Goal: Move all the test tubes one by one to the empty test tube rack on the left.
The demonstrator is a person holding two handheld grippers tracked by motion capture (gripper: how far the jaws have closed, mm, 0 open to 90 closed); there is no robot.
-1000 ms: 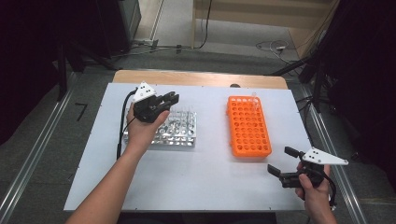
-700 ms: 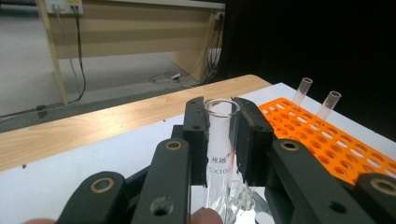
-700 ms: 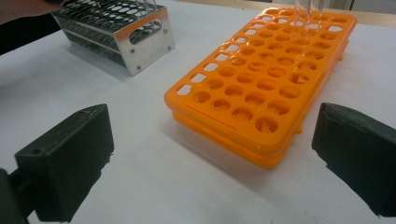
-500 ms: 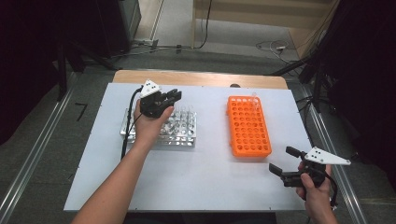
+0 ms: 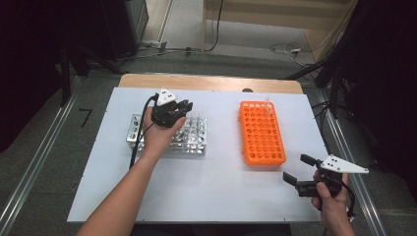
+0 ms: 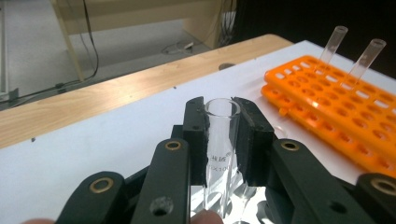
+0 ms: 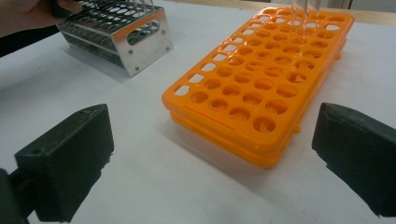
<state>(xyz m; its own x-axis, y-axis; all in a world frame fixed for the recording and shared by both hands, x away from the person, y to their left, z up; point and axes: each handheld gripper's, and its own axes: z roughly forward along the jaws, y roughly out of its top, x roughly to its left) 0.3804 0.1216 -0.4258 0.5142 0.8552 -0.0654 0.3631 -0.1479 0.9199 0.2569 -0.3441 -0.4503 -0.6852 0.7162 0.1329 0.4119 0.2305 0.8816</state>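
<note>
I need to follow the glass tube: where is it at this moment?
In the left gripper view the glass tube stands upright, clamped by the left gripper, above the metal rack at the table's left.

We see a clear glass test tube standing upright, its open round mouth at the top and faint printed lettering partway down its wall. It sits above the metal rack, a shiny silver block with a grid of holes that lies on the left part of the white table, holding more clear tubes. To the right, well apart from it, lies the orange rack, a flat rectangular plastic tray of round holes, its long side running near to far. Two clear tubes stand tilted in its far holes.
</note>
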